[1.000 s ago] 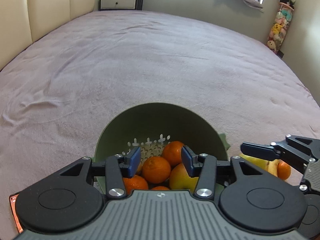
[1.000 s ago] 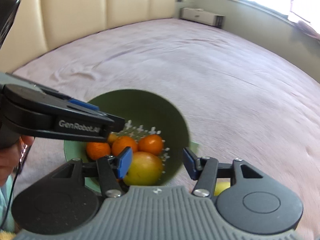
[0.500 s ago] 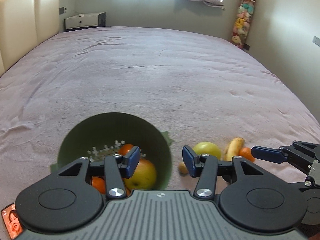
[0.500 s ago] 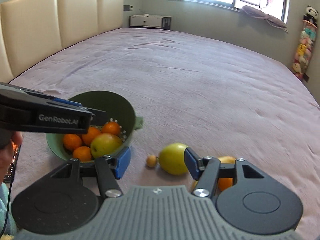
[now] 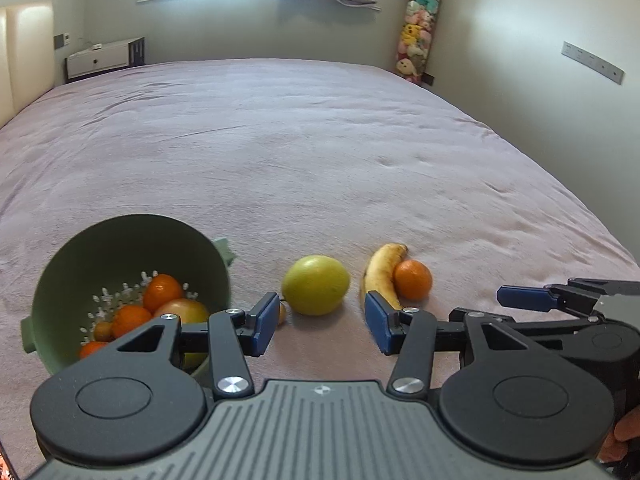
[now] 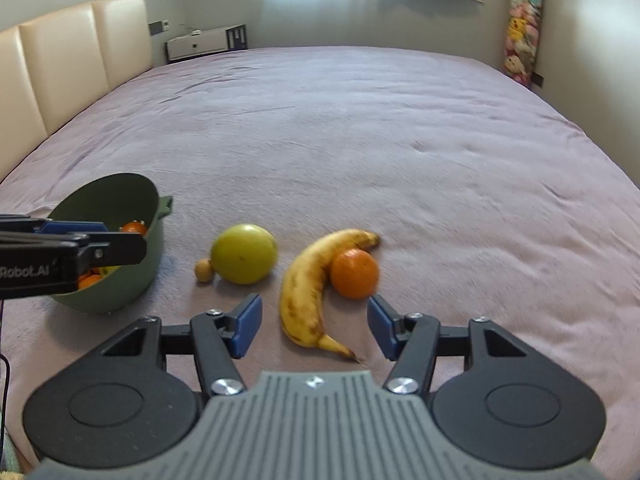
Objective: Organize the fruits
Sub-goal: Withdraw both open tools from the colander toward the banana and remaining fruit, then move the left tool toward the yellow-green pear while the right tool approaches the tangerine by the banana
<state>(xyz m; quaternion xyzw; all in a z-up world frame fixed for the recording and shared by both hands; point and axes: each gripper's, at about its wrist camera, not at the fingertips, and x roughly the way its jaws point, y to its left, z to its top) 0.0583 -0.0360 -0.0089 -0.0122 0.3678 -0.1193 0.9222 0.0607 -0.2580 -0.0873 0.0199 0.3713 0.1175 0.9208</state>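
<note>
A green colander (image 5: 120, 248) (image 6: 120, 276) sits on the bed at the left and holds several oranges (image 5: 162, 286) and a yellowish apple. To its right on the bedspread lie a small brown fruit (image 6: 203, 269), a yellow-green round fruit (image 5: 315, 285) (image 6: 244, 253), a spotted banana (image 6: 308, 284) (image 5: 378, 272) and an orange (image 6: 355, 274) (image 5: 413, 280) touching the banana. My left gripper (image 5: 322, 322) is open and empty, just before the round fruit. My right gripper (image 6: 314, 326) is open and empty, its fingers on either side of the banana's stem end.
The wide mauve bedspread (image 5: 300, 152) stretches far ahead. A cream padded headboard (image 6: 68, 60) is at the left, a white bedside cabinet (image 6: 206, 44) at the back, and a hanging rack of plush toys (image 5: 416, 36) by the right wall.
Both grippers have swung right, away from over the colander. The loose fruits have come into view ahead of them. Both stay open and empty.
</note>
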